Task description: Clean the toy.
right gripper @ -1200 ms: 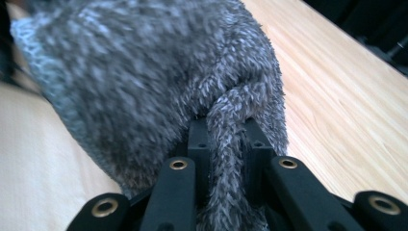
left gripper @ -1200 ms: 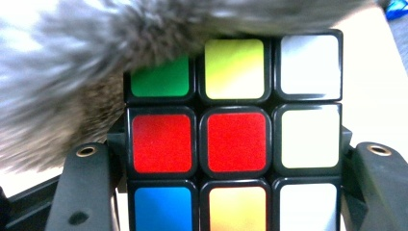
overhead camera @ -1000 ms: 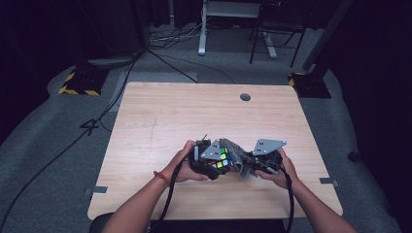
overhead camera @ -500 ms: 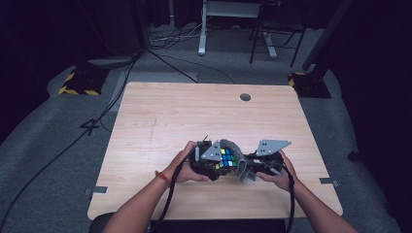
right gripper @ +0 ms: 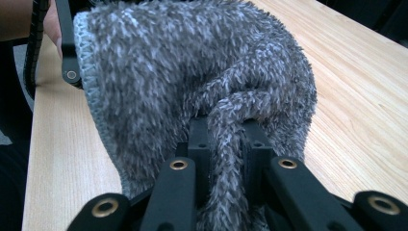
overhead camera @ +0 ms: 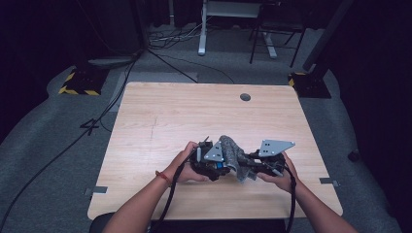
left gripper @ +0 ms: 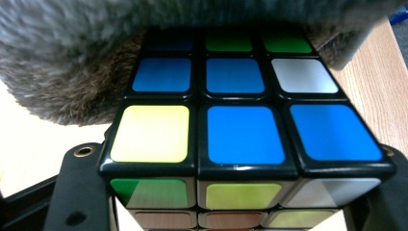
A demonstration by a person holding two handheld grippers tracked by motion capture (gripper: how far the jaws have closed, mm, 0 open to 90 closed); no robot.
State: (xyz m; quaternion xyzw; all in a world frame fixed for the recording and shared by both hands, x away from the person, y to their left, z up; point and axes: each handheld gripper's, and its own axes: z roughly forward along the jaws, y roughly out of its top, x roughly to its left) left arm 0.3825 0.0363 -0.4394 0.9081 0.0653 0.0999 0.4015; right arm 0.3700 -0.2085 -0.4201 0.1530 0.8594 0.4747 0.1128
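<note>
The right gripper (right gripper: 226, 144) has its fingers (right gripper: 199, 139) clamped on a twisted fold of the grey fuzzy cloth (right gripper: 192, 72), which bunches up between them and spreads out ahead over the other gripper. The left gripper (left gripper: 231, 202) has its fingers (left gripper: 79, 192) closed on the sides of the puzzle cube (left gripper: 240, 130); the cube sits between them with its top face showing blue, yellow, white and green squares, and the cloth drapes over its far rows.

In the high view the left gripper (overhead camera: 210, 162) and right gripper (overhead camera: 260, 165) face each other just above the near middle of the counter (overhead camera: 170, 111), with the cloth (overhead camera: 232, 155) hanging between them and over the cube (overhead camera: 219, 166), of which only a small coloured patch shows. The left hand (overhead camera: 187, 162) and right hand (overhead camera: 279, 174) wrap the gripper bodies, forearms coming in from the near edge. A cable grommet (overhead camera: 245, 97) lies at the far side of the counter, well apart from the work.
</note>
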